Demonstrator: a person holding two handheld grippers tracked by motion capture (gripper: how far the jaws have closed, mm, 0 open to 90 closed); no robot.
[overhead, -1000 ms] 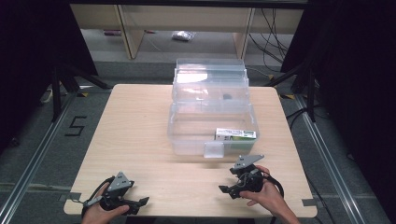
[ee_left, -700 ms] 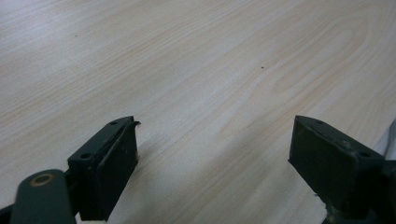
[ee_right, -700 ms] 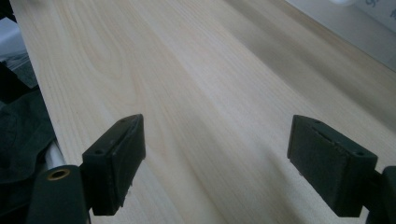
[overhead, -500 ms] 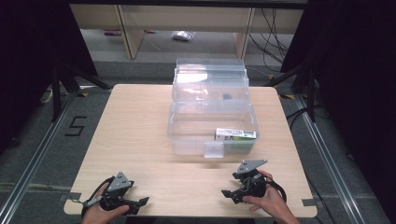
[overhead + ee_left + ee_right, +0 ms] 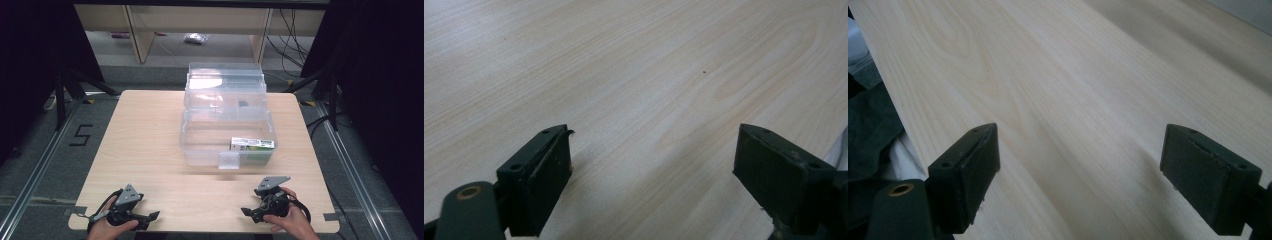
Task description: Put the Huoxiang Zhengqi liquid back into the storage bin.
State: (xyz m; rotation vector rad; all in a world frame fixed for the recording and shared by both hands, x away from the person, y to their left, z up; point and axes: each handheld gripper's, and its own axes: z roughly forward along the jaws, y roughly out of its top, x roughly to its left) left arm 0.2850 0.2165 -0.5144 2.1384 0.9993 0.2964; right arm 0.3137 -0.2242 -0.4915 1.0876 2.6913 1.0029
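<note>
While your left gripper (image 5: 150, 217) and right gripper (image 5: 248, 212) rest near the tabletop's (image 5: 150, 135) front corners, both have jaws spread wide over bare wood.

A big black number 5 (image 5: 80, 135) is marked on the grey floor (image 5: 45, 165), left of the counter (image 5: 150, 130). The small box's (image 5: 251, 144) label is too tiny to read.
</note>
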